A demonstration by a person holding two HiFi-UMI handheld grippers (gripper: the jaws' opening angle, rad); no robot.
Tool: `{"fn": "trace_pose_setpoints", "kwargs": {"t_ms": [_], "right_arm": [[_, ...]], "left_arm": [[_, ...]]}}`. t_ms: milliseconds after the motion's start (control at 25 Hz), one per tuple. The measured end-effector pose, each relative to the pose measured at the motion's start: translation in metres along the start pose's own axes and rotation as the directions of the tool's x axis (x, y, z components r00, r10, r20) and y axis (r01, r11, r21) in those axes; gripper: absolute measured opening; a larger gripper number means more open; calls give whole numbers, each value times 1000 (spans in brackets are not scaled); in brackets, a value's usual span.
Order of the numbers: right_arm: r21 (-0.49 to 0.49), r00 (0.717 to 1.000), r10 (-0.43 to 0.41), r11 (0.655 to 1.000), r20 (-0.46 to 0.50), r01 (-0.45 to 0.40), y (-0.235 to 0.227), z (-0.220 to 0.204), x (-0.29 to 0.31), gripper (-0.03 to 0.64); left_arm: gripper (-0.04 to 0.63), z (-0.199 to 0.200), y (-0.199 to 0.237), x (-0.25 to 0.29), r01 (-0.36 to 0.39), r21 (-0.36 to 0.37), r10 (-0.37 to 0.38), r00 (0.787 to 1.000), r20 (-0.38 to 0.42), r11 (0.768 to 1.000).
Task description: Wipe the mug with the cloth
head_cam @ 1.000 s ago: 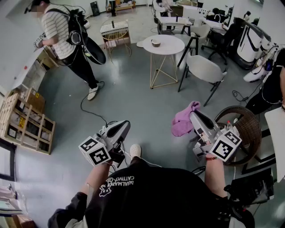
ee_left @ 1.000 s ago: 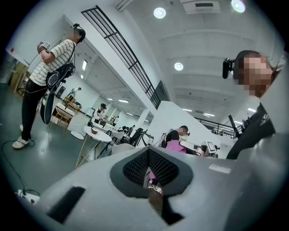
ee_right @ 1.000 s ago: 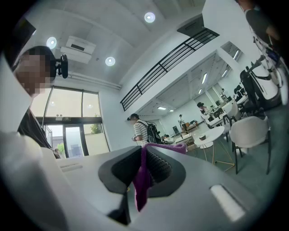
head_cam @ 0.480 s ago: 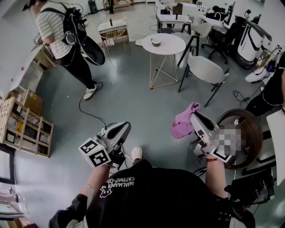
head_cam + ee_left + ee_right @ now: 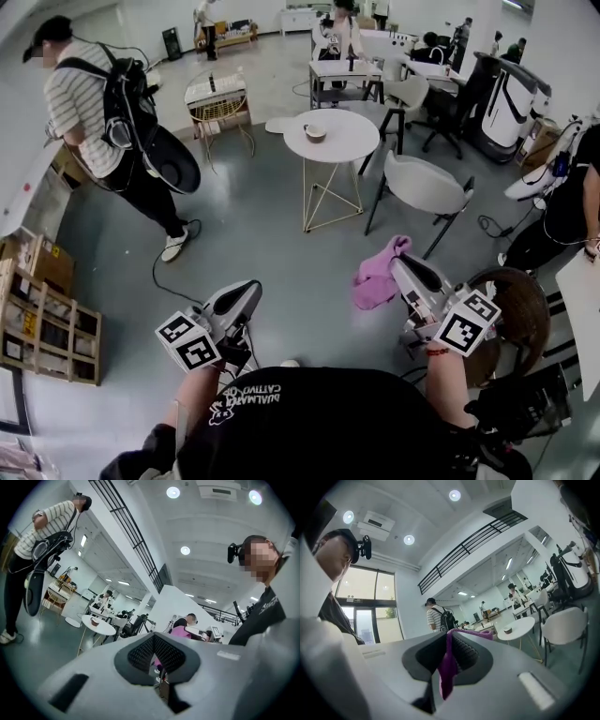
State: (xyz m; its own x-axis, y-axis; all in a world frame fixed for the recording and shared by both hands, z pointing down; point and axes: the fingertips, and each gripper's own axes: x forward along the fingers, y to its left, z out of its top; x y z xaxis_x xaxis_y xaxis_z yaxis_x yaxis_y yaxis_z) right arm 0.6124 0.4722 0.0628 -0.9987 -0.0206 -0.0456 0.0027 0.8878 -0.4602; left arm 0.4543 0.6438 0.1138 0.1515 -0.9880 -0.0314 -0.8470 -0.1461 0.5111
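Room: a large open workroom with a glossy grey floor [image 5: 272, 234], desks and office chairs along the far side, and ceiling lights and a railed upper level in both gripper views.
Surface: a round white table [image 5: 342, 141] on thin wire legs stands in the middle of the floor, with a white chair [image 5: 427, 185] just beside it.
Other furniture: a wire side table [image 5: 217, 94] stands farther back, wooden crates [image 5: 37, 309] at the left edge, and a wicker basket [image 5: 514, 309] near the person's right arm.
Bystander: a person in a striped shirt [image 5: 89, 103] with a backpack stands at the left, well apart from the table.
Hard to make out: the mug [image 5: 316, 134] is small and dark-rimmed, and its handle cannot be made out.
Cut off: the wearer's dark shirt fills the bottom of the head view, and the basket is partly behind the right arm.
Left gripper [image 5: 251, 286]: clenched, pads together with nothing between them, pointing level over bare floor.
Right gripper [image 5: 394, 262]: clamped on the pink cloth [image 5: 377, 274], which hangs from the jaw tips and covers them in the head view.
Mug versus grippers: it sits on the round table, well apart from both grippers and ahead of them, with the cloth nowhere near touching it.
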Motion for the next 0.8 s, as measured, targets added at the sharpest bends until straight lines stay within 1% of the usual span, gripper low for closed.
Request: {"fn": "trace_pose_setpoints", "kwargs": {"t_ms": [120, 280, 480, 680, 800], "right_arm": [[-15, 999, -3, 1000, 48, 4, -10, 22, 36, 41], [-31, 998, 1, 1000, 65, 1, -25, 33, 82, 41], [-22, 997, -6, 1000, 75, 8, -48, 37, 133, 41], [19, 995, -33, 999, 90, 32, -73, 35, 160, 41], [28, 996, -43, 999, 83, 41, -87, 38, 170, 41]], "left_arm": [[3, 35, 32, 20, 1, 58, 0, 1000, -16, 998], [3, 73, 68, 35, 13, 86, -13, 1000, -7, 996], [3, 105, 118, 47, 12, 69, -13, 1000, 8, 998], [3, 116, 158, 75, 25, 48, -26, 1000, 13, 999], [3, 124, 178, 97, 23, 25, -24, 999, 26, 999]]}}
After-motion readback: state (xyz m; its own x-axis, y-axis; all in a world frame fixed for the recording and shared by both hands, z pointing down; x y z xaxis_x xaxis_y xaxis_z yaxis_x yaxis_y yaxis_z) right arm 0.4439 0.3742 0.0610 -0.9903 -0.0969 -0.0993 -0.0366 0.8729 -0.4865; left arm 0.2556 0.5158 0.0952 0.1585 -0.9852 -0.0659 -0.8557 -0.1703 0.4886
